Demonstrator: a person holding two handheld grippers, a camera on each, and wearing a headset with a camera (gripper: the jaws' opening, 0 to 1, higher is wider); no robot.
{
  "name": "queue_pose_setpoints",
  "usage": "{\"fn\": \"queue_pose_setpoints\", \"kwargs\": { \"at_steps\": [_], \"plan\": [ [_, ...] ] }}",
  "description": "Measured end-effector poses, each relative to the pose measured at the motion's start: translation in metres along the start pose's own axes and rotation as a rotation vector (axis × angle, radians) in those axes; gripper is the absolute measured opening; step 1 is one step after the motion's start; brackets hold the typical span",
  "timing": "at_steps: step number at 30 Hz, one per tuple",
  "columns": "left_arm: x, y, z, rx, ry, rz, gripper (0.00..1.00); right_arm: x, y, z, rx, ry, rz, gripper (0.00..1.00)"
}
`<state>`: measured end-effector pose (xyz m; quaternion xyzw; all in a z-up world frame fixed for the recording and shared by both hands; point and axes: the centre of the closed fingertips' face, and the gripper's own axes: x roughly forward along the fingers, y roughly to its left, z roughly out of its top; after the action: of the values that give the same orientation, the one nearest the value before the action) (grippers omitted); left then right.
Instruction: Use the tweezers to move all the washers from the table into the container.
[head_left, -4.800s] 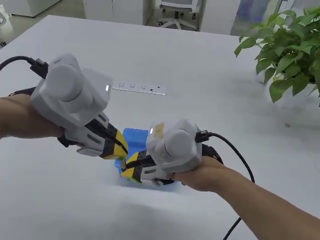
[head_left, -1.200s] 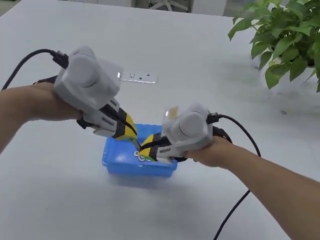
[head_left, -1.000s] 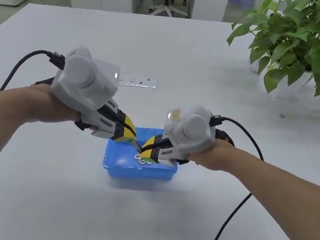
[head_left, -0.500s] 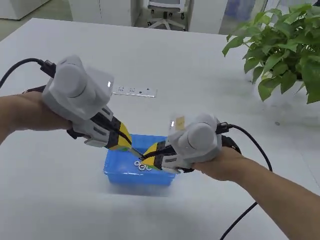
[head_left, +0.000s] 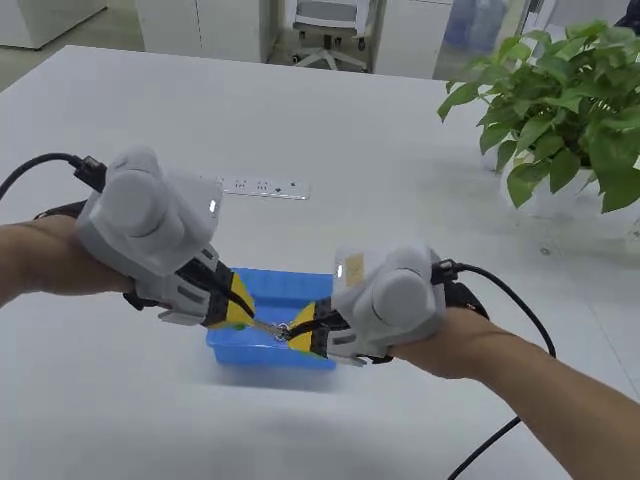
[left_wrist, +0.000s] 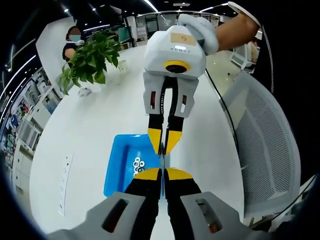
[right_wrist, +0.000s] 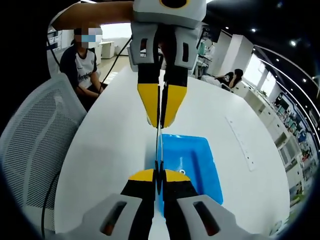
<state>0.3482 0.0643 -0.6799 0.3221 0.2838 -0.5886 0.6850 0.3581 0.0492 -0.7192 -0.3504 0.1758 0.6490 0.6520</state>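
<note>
An office — swivel chair (head_left: 332, 20), potted plant (head_left: 560, 110), sockets (head_left: 265, 187) in white table (head_left: 400, 150).

Open bench (head_left: 400, 170) surrounds the blue container (head_left: 280, 288); a power strip (head_left: 255, 187) lies behind it, and a potted plant (head_left: 560, 110) stands far right.

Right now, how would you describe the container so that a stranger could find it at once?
On the big white table, look nearer to the person than the white power strip, under the left claw and right claw, which both grip the tweezers. There sits the container: a shallow rectangular tray, the only bright blue thing there, holding a few small washers.
</note>
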Motion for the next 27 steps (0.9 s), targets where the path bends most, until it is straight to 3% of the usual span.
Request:
{"fn": "queue_pose_setpoints", "kwargs": {
  "at_steps": [11, 15, 21, 27],
  "plan": [
    [0.014, -0.023, -0.01, -0.001, 0.009, -0.007, 0.07, 0.002, 0.02, -0.01, -0.038, 0.065, 0.025, 0.04],
    [0.019, -0.026, -0.015, 0.003, 0.017, 0.0, 0.08, 0.004, 0.026, -0.016, -0.037, 0.084, 0.037, 0.04],
    [0.028, -0.031, -0.03, 0.007, 0.055, -0.002, 0.09, 0.005, 0.031, -0.02, -0.025, 0.093, 0.045, 0.04],
    [0.035, -0.038, -0.036, 0.005, 0.064, -0.008, 0.06, 0.01, 0.043, -0.026, -0.026, 0.113, 0.066, 0.04]
  ]
}}
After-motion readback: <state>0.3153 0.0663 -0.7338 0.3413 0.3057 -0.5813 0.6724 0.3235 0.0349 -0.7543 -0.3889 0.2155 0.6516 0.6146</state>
